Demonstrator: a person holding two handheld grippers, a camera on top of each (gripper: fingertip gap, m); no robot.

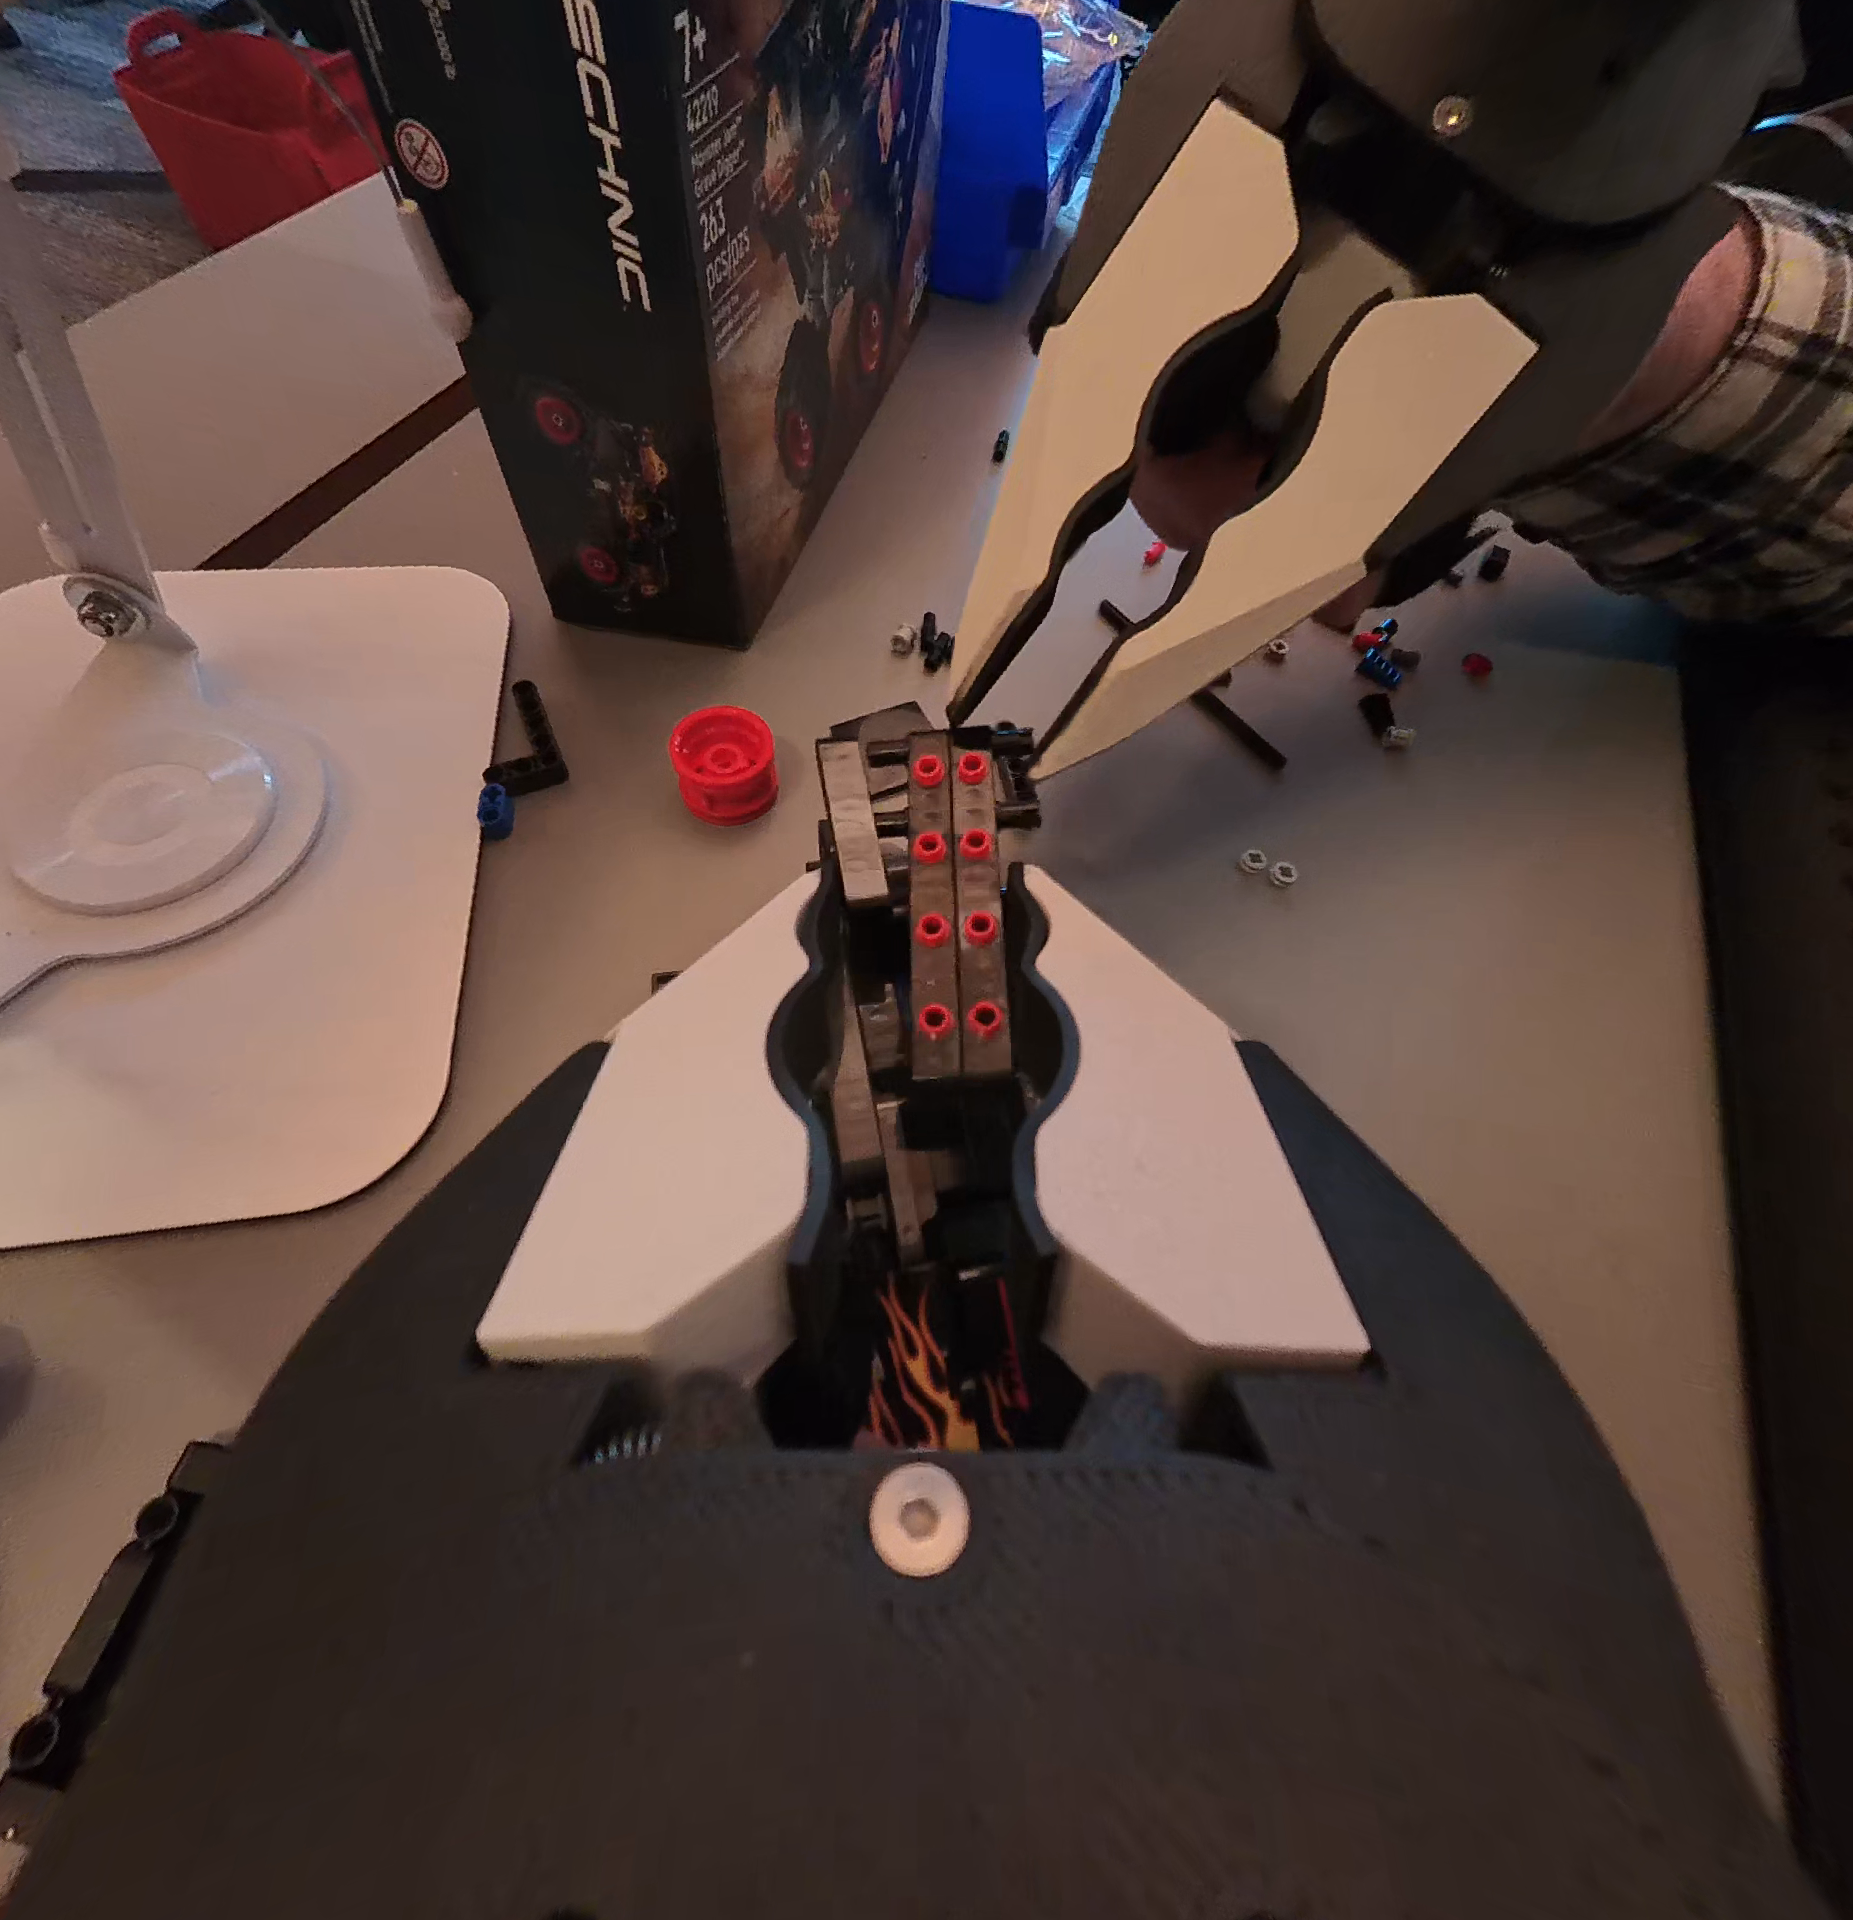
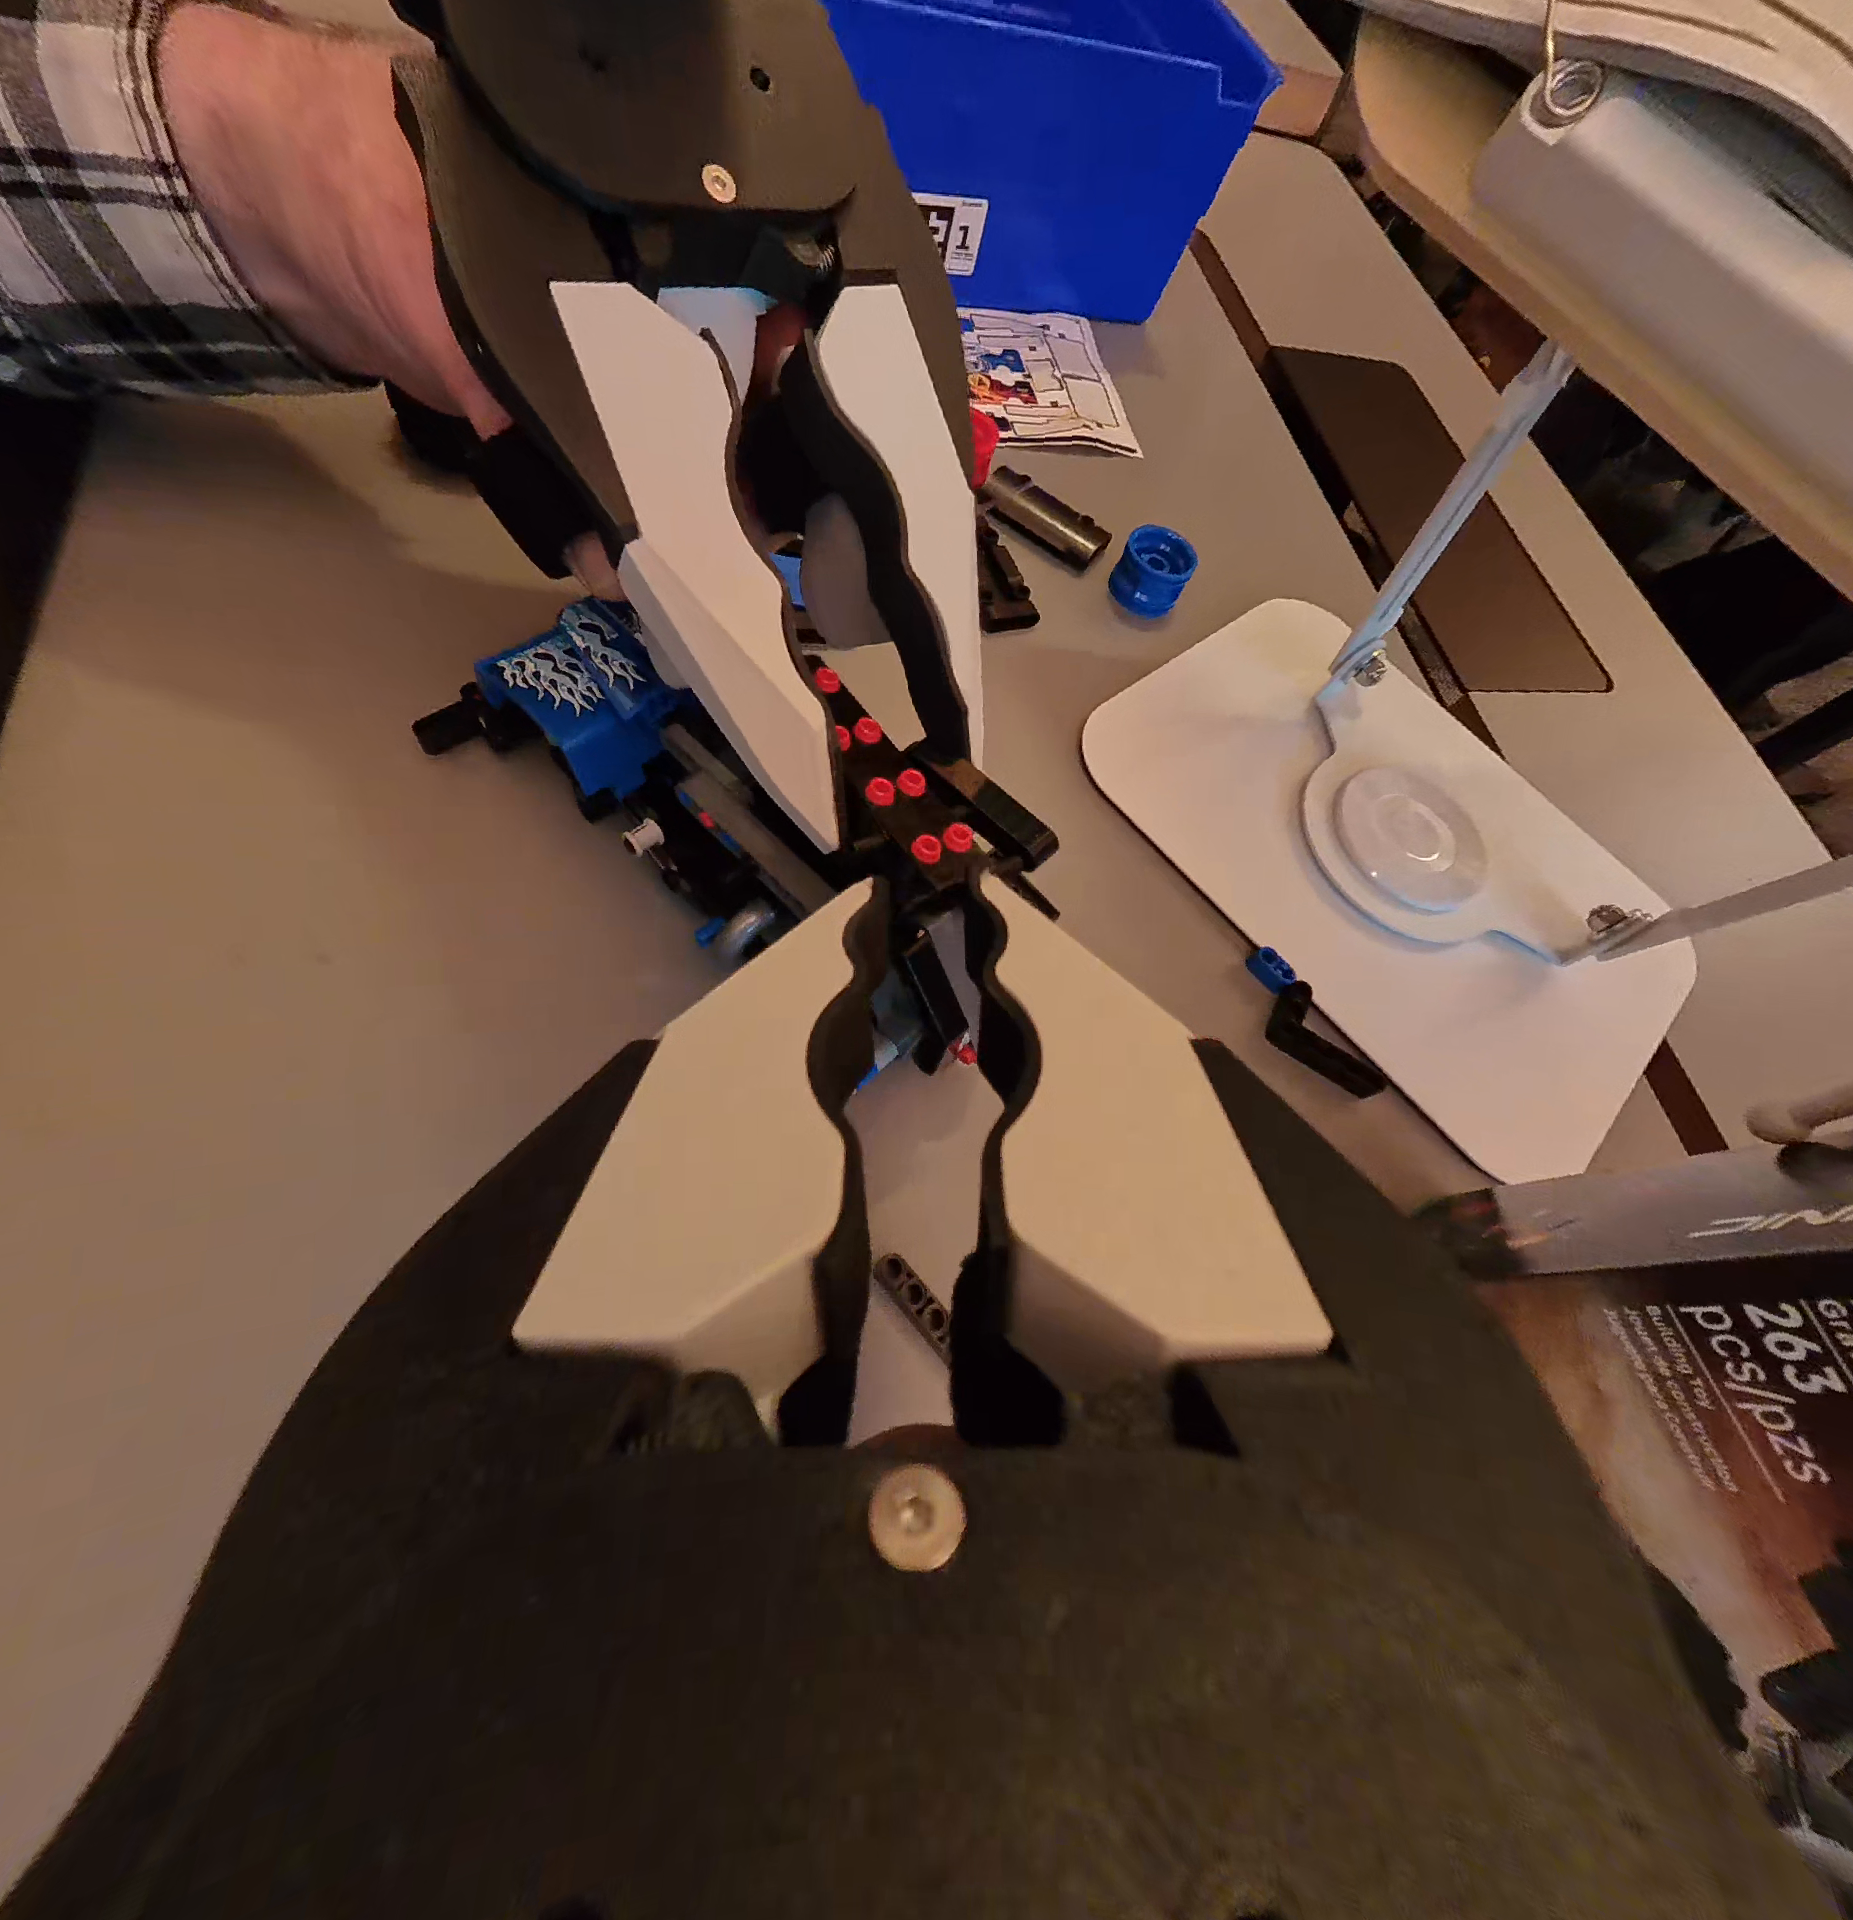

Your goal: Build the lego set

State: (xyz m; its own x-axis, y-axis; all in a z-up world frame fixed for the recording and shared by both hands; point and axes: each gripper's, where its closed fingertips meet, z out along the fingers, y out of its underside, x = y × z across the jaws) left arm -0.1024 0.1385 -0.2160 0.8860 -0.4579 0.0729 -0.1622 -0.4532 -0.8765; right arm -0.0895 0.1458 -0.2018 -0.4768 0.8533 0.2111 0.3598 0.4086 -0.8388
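Lego build's mid-assembly right now: we've got the left gripper (image 1: 927, 894) clamped on the black chassis piece (image 1: 943, 904), the one with two rows of red pins (image 1: 948, 894) on top, so it sits right between the fingers and sticks out past the tips. Our right gripper (image 2: 917, 904) comes in from the far end, jaws nearly together, pinching what looks like a small black connector (image 1: 1015, 774) at the chassis tip, though we can't quite tell if it has a firm hold. Next move, we reckon, is lining that bit up and pushing it home while the left side keeps things steady. Off to the left of the left gripper there's a red wheel hub (image 1: 724, 764), a black L-shaped beam (image 1: 532, 743) and the white lamp base (image 1: 226, 883); beyond it stands the set's box (image 1: 673, 312). Loose small parts (image 1: 1389, 665) litter the table (image 1: 1421, 987) past the right gripper, and the half-built blue section (image 2: 589, 707) lies under it, close enough to bump.
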